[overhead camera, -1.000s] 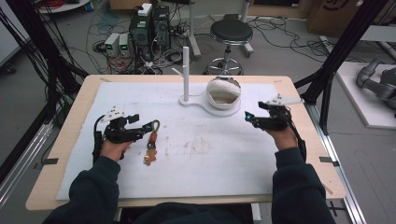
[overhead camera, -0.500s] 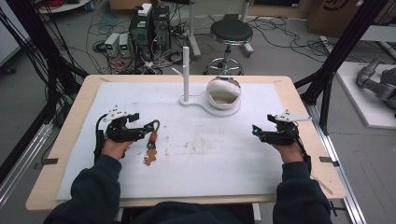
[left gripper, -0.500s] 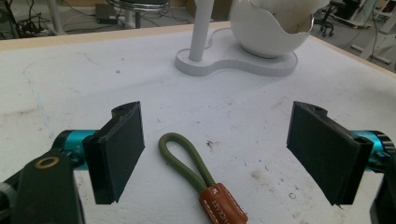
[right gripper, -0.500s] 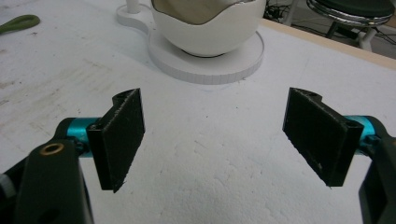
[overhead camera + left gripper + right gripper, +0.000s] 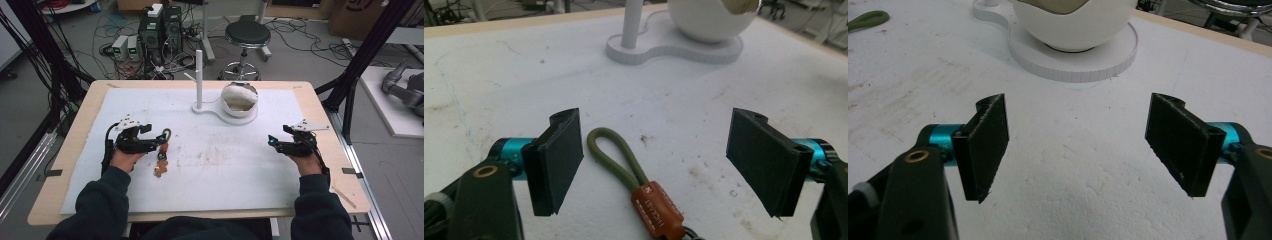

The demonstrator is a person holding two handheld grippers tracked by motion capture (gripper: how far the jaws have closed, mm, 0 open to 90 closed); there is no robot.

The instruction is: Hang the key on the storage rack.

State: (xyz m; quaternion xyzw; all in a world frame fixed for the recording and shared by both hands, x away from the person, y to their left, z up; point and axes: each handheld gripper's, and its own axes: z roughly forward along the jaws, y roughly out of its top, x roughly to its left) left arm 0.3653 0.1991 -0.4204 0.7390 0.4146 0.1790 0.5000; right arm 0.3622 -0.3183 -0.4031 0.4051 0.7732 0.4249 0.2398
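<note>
Both my tongs are resting spread apart on the table (image 5: 300, 95).
My left tongs (image 5: 659, 165) are straddling the green-looped keychain (image 5: 636, 182); my right tongs (image 5: 1080, 150) are gaping empty.

A wooden table (image 5: 320, 100) filled the middle of the high view. A big white mat (image 5: 225, 175) with brown stains covered most of it. On the mat, a white stand (image 5: 220, 107) stood at upper center, and a keychain (image 5: 162, 152) lay at left.
</note>
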